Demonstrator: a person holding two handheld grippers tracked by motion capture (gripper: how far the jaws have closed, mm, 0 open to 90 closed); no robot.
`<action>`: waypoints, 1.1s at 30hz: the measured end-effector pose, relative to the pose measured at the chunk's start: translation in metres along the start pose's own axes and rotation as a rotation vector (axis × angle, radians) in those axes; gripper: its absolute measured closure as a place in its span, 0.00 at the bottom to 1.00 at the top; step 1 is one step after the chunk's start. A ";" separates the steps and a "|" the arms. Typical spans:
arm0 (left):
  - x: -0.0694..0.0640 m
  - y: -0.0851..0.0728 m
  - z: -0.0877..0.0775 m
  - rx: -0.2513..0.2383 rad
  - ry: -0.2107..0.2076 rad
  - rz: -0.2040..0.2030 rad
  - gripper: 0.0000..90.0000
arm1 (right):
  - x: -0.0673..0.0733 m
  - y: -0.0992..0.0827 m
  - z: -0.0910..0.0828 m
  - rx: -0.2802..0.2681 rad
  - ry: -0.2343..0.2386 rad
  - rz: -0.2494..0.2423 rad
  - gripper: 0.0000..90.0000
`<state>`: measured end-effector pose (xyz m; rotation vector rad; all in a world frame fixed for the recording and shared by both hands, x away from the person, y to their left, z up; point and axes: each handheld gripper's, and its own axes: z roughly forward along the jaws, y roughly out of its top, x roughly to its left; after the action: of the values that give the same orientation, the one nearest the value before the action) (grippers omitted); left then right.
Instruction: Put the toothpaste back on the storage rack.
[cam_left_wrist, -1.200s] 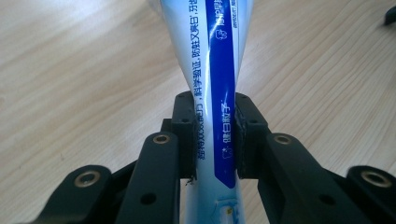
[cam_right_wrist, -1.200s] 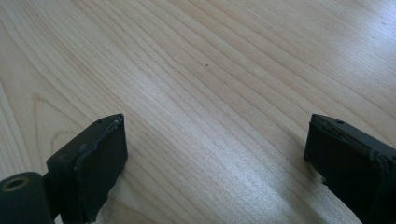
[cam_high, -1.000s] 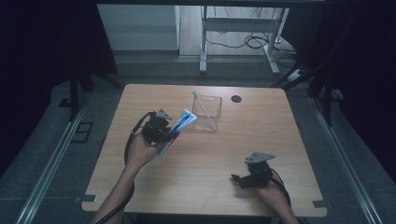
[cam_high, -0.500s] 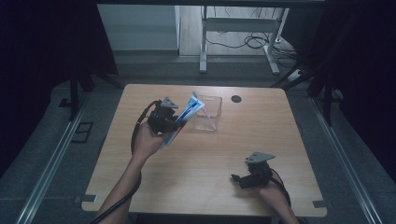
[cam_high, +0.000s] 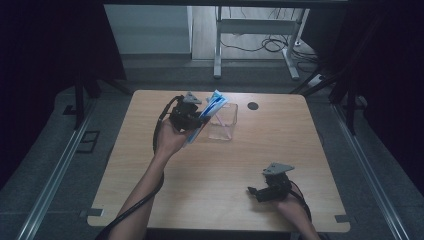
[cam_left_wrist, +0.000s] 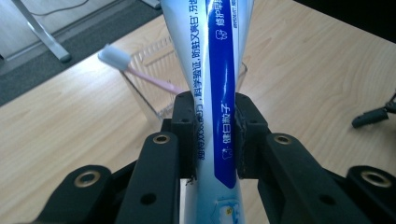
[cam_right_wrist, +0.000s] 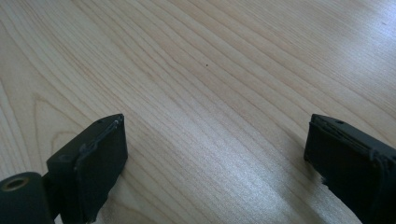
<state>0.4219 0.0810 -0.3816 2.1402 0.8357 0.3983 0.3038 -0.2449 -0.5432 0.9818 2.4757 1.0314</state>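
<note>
The left hand-held gripper (cam_high: 196, 118) is pinched on a blue and white toothpaste tube (cam_left_wrist: 219, 88), whose far end is cut off in the left gripper view. The tube is held tilted, its upper end over the near left rim of a clear container (cam_high: 223, 121) at the far side of the tabletop (cam_high: 220, 185). A pink toothbrush (cam_left_wrist: 140, 70) is seen leaning inside it. The right hand-held gripper (cam_right_wrist: 215, 158) is held spread, low over bare wood, near right.

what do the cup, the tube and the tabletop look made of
Cup: clear, hard-looking plastic or glass; the table shows through it. Tube: glossy, flexible-looking plastic, white and blue with print, pinched flat between the jaws. Tabletop: pale wood or wood-look laminate, visible grain, slight sheen.
</note>
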 end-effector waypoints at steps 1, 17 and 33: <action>0.001 0.002 0.002 -0.004 0.001 0.003 0.82 | 0.000 0.000 0.000 -0.001 0.000 0.000 0.06; 0.009 0.031 0.031 -0.060 0.007 0.005 0.82 | 0.000 0.000 0.000 -0.001 -0.001 0.000 0.06; 0.014 0.055 0.064 -0.088 0.018 0.019 0.82 | 0.000 0.000 0.000 -0.002 -0.001 0.000 0.07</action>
<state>0.4892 0.0283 -0.3801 2.0670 0.7945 0.4568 0.3038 -0.2448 -0.5433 0.9820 2.4738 1.0326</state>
